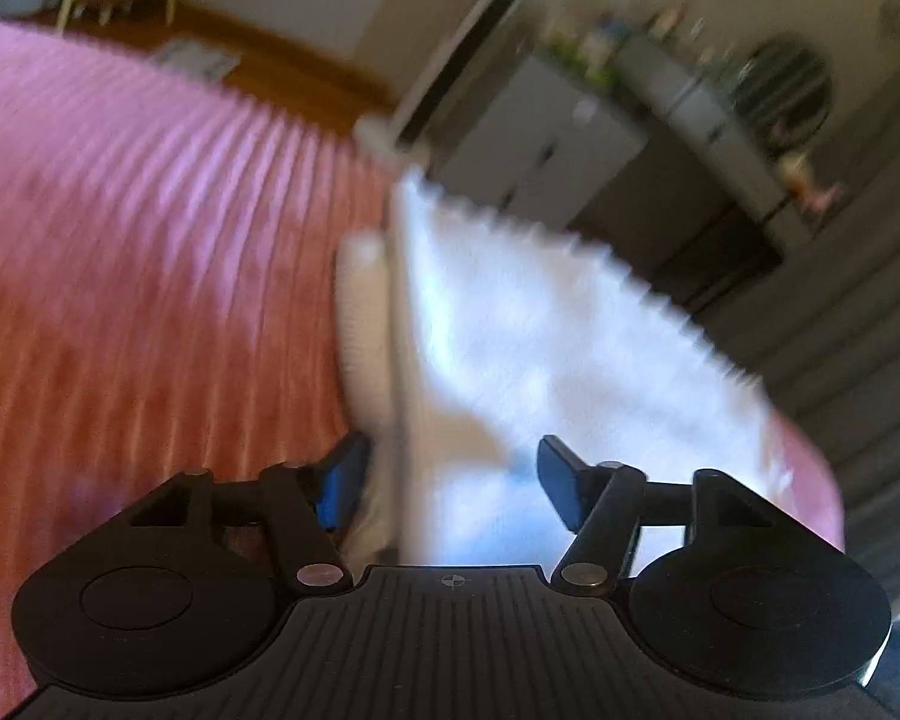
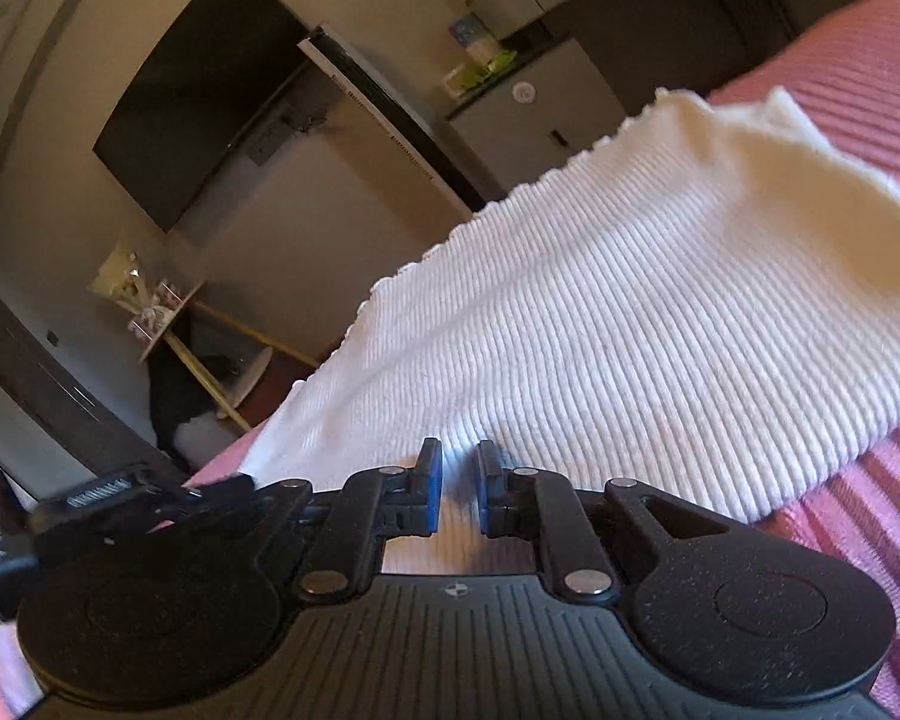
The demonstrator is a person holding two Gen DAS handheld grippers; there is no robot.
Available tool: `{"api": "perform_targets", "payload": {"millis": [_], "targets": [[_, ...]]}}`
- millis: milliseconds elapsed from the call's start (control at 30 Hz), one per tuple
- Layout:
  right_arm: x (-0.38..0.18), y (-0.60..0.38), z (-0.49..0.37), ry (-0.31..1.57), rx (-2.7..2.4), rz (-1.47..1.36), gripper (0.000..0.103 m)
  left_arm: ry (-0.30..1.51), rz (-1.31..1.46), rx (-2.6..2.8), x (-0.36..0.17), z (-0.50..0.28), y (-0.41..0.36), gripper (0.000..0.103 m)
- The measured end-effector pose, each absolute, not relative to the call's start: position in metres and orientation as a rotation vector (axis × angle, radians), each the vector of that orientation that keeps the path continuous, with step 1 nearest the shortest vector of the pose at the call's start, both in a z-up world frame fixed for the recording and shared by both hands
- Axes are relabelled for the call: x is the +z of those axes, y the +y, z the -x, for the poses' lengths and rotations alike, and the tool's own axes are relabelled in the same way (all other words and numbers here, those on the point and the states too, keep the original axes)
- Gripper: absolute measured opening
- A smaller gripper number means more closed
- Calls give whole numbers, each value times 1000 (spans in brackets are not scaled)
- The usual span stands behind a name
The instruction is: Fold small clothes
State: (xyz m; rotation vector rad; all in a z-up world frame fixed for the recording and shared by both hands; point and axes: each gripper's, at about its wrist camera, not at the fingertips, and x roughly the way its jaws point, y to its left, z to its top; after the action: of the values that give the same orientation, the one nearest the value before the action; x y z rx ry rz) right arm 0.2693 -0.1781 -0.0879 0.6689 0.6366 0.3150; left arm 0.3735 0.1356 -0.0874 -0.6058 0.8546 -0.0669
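Left gripper (image 1: pixel 447 483): jaws stand apart, with the near edge of the white cloth (image 1: pixel 546 348) lying between them. The pads do not appear to press on it, though blur makes contact hard to confirm. The cloth rests on the pink ribbed cover (image 1: pixel 138 252), one scalloped edge raised against the room behind, a thicker fold (image 1: pixel 363 324) showing at its left side.

Right gripper (image 2: pixel 457 489): jaws nearly closed, a narrow gap remaining. The cloth (image 2: pixel 630 312) runs between the pads at its near edge and looks pinched, so I judge this side held. The fabric stretches away across the cover (image 2: pixel 870 90), its far corner (image 2: pixel 786 111) lifted.

Assessment: the step in hand appears to be gripping both near corners before a fold. Recommendations:
- close the left jaws fully on a single layer, clear of the thick fold;
- keep both grips at matching points on the edge;
- hold the edge taut, so that the ribbing stays straight and the fold lands square.
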Motion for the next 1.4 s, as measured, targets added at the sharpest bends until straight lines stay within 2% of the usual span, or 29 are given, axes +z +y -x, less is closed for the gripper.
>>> {"api": "perform_targets", "payload": {"millis": [100, 133, 167, 200, 267, 367, 400, 433, 633, 767, 900, 1033, 1100, 1200, 1267, 1400], "targets": [[-81, -182, -266, 629, 329, -668, 13, 854, 724, -46, -96, -382, 141, 70], [-79, -183, -264, 622, 333, -665, 13, 854, 772, -29, -96, -383, 143, 64], [-77, -183, -261, 622, 340, -661, 13, 857, 803, -3, -96, -384, 146, 41], [-77, -182, -259, 625, 343, -653, 13, 869, 816, 10, -96, -386, 149, 32], [-76, -177, -254, 626, 357, -622, 13, 874, 830, 11, -90, -385, 150, 28], [-77, -166, -251, 656, 309, -506, 10, 834, 784, -19, -69, -382, 146, 26], [-82, -161, -255, 707, 271, -459, 4, 828, 767, -27, -62, -383, 144, 26], [-89, -160, -258, 724, 263, -452, 2, 826, 748, -42, -54, -383, 139, 26], [-84, -181, -257, 713, 282, -588, 2, 782, 624, -128, -11, -385, 96, 25], [-71, -216, -250, 637, 180, -676, 7, 754, 497, -201, 16, -390, 49, 25], [-60, -261, -242, 551, 84, -737, 7, 740, 382, -284, 23, -402, -13, 26], [-72, -289, -242, 540, 21, -810, 7, 772, 285, -365, 5, -416, -81, 27], [-78, -298, -244, 539, 6, -838, 8, 799, 203, -386, -14, -421, -113, 30], [-85, -303, -248, 540, 6, -859, 8, 805, 108, -396, -42, -425, -143, 42], [-90, -307, -249, 537, 8, -874, 8, 821, 153, -412, -51, -427, -142, 53], [-99, -314, -249, 538, 14, -920, 8, 783, 258, -477, -36, -405, -128, 55]]}}
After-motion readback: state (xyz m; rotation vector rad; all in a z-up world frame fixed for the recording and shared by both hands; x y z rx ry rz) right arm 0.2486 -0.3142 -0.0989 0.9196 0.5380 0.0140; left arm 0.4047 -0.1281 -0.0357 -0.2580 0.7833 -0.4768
